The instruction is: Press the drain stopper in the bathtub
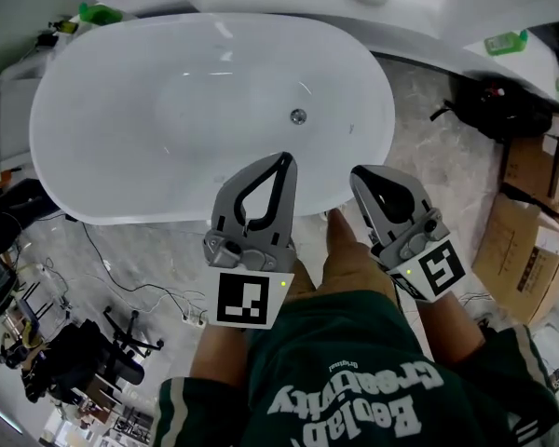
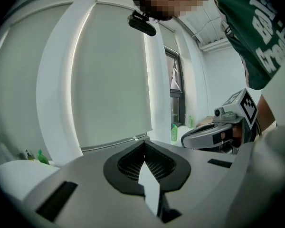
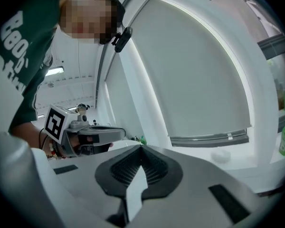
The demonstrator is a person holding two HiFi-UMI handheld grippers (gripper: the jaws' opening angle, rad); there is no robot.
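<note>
A white oval bathtub (image 1: 93, 147) fills the upper part of the head view. Its small round metal drain stopper (image 1: 298, 115) sits on the tub floor, right of centre. My left gripper (image 1: 284, 159) hangs over the tub's near rim, shut and empty, its tip a short way below the stopper. My right gripper (image 1: 358, 173) is beside it, just outside the rim, also shut with nothing held. Both gripper views look upward at a window blind, and the tub is out of sight in them. The left gripper view shows the right gripper (image 2: 185, 140), and the right gripper view shows the left gripper (image 3: 122, 134).
Cardboard boxes (image 1: 531, 240) and a black bag (image 1: 492, 110) lie on the marble floor to the right. Cables (image 1: 140, 291) and a black chair (image 1: 88, 357) are at the lower left. Green bottles (image 1: 506, 42) stand on the ledge behind the tub. My legs stand close to the tub's rim.
</note>
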